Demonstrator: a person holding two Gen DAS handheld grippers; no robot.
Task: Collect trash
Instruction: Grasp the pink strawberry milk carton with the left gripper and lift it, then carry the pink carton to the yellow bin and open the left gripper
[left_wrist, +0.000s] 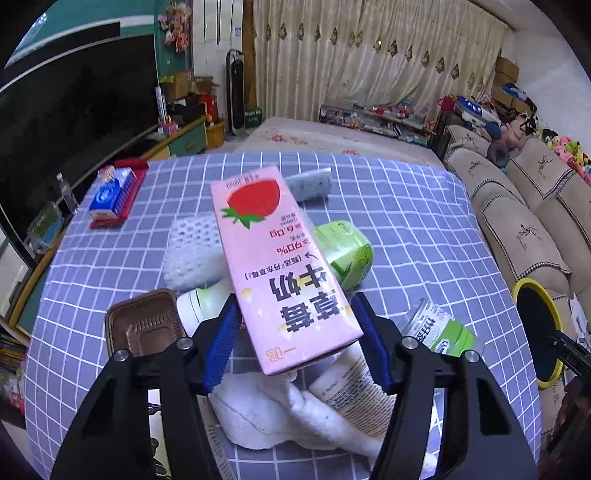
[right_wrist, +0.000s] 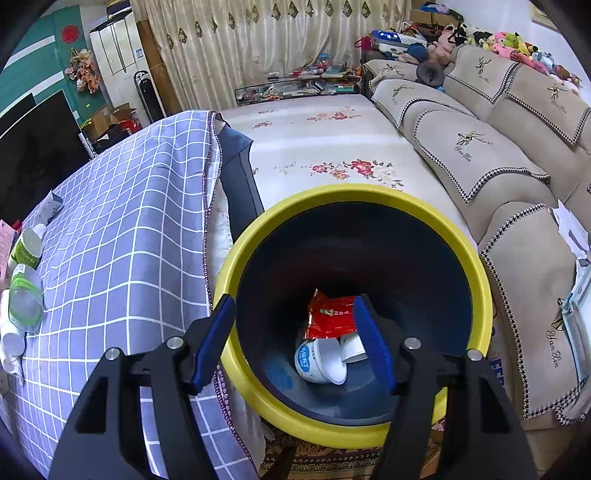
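My left gripper (left_wrist: 293, 332) is shut on a pink strawberry milk carton (left_wrist: 273, 254) and holds it tilted above the trash pile on the checked table (left_wrist: 406, 229). Under it lie a white foam net (left_wrist: 190, 251), a green cup (left_wrist: 345, 254), a brown plastic tray (left_wrist: 144, 325), a green-labelled bottle (left_wrist: 439, 332), a white tube (left_wrist: 351, 391) and a white cloth (left_wrist: 266, 413). My right gripper (right_wrist: 293, 339) is open and empty, over the mouth of the yellow-rimmed bin (right_wrist: 476, 266). A red wrapper (right_wrist: 328, 314) and a white cup (right_wrist: 321, 360) lie inside the bin.
A tissue pack on a red tray (left_wrist: 114, 195) sits at the table's far left, a remote (left_wrist: 310, 182) at the back. The bin (left_wrist: 535, 332) stands off the table's right edge, beside the sofa (right_wrist: 498, 155). A floral-covered low table (right_wrist: 325, 147) lies beyond.
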